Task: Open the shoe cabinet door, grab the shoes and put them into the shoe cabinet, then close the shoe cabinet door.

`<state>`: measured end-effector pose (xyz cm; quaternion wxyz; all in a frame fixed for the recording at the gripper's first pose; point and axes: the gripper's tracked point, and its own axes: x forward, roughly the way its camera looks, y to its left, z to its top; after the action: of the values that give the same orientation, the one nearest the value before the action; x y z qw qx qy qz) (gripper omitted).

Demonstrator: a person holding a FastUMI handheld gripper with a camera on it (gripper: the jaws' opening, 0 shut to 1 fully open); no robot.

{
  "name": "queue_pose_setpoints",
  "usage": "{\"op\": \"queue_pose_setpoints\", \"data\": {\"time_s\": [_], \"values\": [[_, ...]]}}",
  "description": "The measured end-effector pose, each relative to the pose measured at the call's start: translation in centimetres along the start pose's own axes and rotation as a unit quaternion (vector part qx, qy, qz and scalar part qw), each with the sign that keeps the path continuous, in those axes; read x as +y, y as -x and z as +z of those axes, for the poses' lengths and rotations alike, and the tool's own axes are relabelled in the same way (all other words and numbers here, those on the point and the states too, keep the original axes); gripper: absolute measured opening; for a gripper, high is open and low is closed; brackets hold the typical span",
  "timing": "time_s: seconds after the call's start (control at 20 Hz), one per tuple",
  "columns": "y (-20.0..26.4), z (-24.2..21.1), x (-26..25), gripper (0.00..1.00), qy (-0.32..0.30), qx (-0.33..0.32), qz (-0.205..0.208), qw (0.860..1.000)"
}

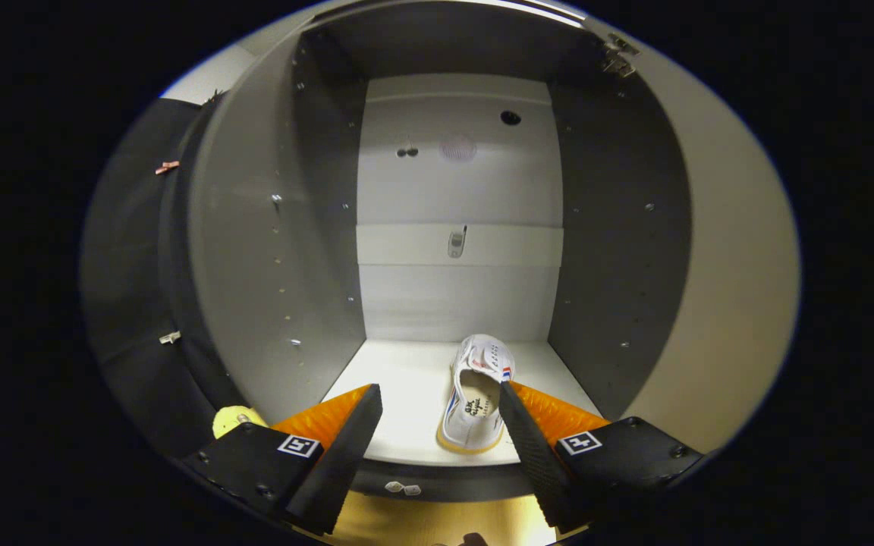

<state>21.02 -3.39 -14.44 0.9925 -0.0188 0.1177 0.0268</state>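
The shoe cabinet [460, 189] stands open in front of me, its door [733, 250] swung out to the right. A white shoe [475, 394] with a blue and red stripe lies on the cabinet's floor [399, 394], toe toward the back wall, close to the right finger. My gripper [437, 398] is open at the cabinet's front edge. The shoe lies loose just ahead of the fingers; the right fingertip [517, 413] overlaps its side, and I cannot tell whether they touch. The left finger [353, 425] is clear of it.
The cabinet's grey side walls [285, 250] close in left and right, with a hinge [619, 57] at the top right. A yellow object [234, 418] peeks out beside the left finger. Wooden floor [437, 523] shows below the cabinet's front lip.
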Motion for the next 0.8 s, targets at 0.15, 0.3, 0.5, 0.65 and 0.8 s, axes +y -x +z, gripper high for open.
{"op": "queue_pose_setpoints", "data": {"time_s": [0.15,0.3,0.5,0.65,0.8], "values": [[6.8,1.3,1.2,0.98,-0.012,-0.026,0.023,0.999],[14.2,1.7,2.1,0.98,-0.021,-0.041,0.053,0.998],[23.9,2.4,1.7,0.98,-0.027,-0.060,0.075,0.995],[29.3,3.0,0.0,0.98,-0.025,-0.075,0.074,0.994],[34.4,3.9,-3.5,0.98,-0.023,-0.091,0.048,0.994]]}}
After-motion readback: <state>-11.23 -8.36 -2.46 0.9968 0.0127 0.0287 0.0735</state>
